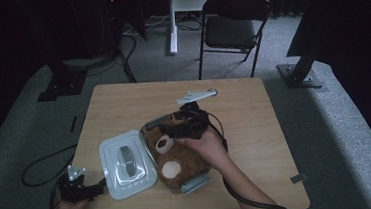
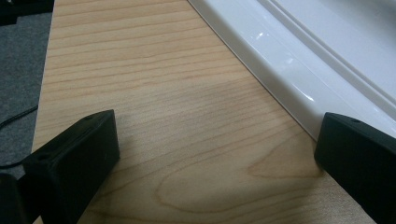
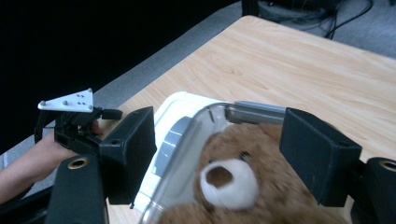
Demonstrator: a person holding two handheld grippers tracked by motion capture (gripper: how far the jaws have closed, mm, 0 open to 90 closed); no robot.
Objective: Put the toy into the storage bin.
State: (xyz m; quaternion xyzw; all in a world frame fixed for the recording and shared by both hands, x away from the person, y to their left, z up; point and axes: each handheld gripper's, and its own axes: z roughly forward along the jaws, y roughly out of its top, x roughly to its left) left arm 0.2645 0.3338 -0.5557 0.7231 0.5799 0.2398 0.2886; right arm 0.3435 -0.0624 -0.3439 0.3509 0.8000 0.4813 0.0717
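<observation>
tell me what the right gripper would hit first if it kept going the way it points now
Most likely the teddy bear lying in the clear container: the open right gripper points at its face, jaws either side of the muzzle. Depth is hard to judge, so the container's rim might come first.

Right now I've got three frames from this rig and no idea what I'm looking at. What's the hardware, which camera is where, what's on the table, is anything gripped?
There is no robot arm here. A person holds a hand-held two-jaw gripper in each hand, and each gripper carries its own camera.

The high view looks down on the wooden table from above the person's side. The left gripper rests at the near left table edge. The right gripper hovers over the middle.

The other two pictures look along each gripper's black jaws.

On the table: a clear container with grey latches, a brown teddy bear lying in it, and the white lid set down beside it.

Nothing is gripped. The left gripper's jaws stand wide over bare wood next to the lid's rim. The right gripper's jaws stand open above the bear's face, not touching it.
</observation>
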